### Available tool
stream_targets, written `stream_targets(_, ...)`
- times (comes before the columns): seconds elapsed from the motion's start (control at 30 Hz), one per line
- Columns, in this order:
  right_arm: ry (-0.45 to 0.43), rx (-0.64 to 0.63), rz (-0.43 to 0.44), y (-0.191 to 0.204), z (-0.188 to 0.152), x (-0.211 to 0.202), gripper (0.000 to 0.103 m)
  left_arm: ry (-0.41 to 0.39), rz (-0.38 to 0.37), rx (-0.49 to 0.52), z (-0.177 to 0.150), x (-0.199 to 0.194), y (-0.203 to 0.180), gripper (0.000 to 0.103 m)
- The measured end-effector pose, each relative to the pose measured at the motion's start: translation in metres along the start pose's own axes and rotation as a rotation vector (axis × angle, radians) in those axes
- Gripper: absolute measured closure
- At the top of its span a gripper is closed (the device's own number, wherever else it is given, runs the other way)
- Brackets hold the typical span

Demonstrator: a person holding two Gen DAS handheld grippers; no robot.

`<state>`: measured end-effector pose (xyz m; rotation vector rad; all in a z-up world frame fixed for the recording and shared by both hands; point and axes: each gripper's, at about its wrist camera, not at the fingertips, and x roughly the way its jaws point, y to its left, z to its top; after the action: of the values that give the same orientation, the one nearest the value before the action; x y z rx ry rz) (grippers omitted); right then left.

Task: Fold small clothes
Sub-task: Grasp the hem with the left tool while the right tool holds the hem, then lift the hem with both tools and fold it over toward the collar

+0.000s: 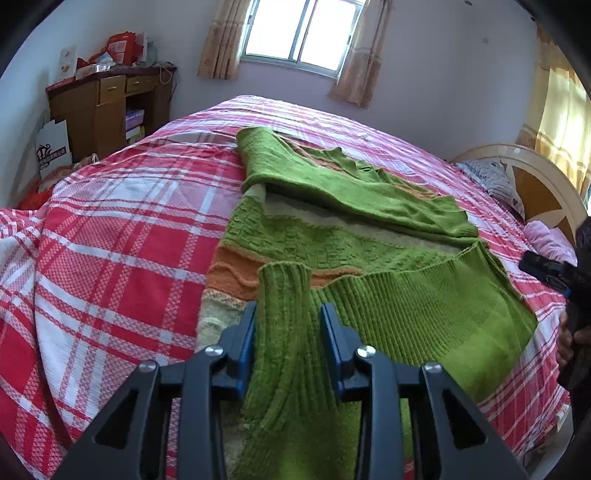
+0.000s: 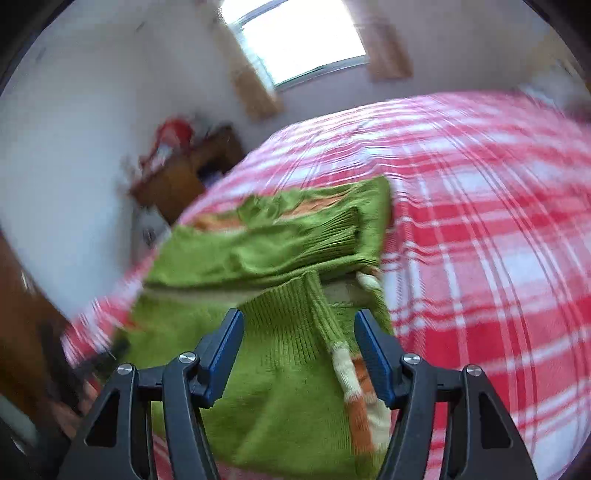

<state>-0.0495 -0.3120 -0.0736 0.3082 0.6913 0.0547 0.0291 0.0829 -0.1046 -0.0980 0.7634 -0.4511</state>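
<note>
Between the blue pads of my left gripper [image 1: 288, 310], a ribbed green sleeve [image 1: 284, 332] of the sweater [image 1: 369, 236] runs forward, its cuff end lying just ahead of the fingertips; the pads sit against the knit on both sides, clamped on the sleeve. Just beyond, the sweater's green, orange and cream body spreads flat across the red-and-white plaid bedspread [image 1: 118, 243], its other sleeve folded across the far part. Off to the right of that gripper, at the frame's edge, my right gripper [image 1: 550, 273] shows dark above the bed's margin. Seen from the right wrist, my right gripper [image 2: 299, 332] stands with jaws spread wide, nothing between them, hovering over the sweater's [image 2: 258, 251] ribbed hem; the view is blurred. Farther off, a wooden desk [image 1: 107, 107] stands to the left against the wall, and a curtained window [image 1: 299, 33] lies straight ahead.
</note>
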Motion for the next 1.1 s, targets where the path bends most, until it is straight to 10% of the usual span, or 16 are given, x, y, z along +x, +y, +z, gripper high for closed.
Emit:
stream_targets(0.17, 0.110, -0.136, -0.100, 0.010, 0.004, 0.056, 0.044, -0.003, 0.024, 0.019, 0.001, 0.002, -0.003, 0.075)
stream_targets(0.33, 0.126, -0.240, -0.121, 0.022, -0.005, 0.073, 0.093, -0.010, 0.021, 0.010, 0.000, -0.001, 0.000, 0.091)
stream_targets(1.1, -0.232, -0.117, -0.303, 0.051, 0.020, -0.032, 0.094, -0.146, 0.061, -0.039, 0.072, -0.014, -0.011, 0.093)
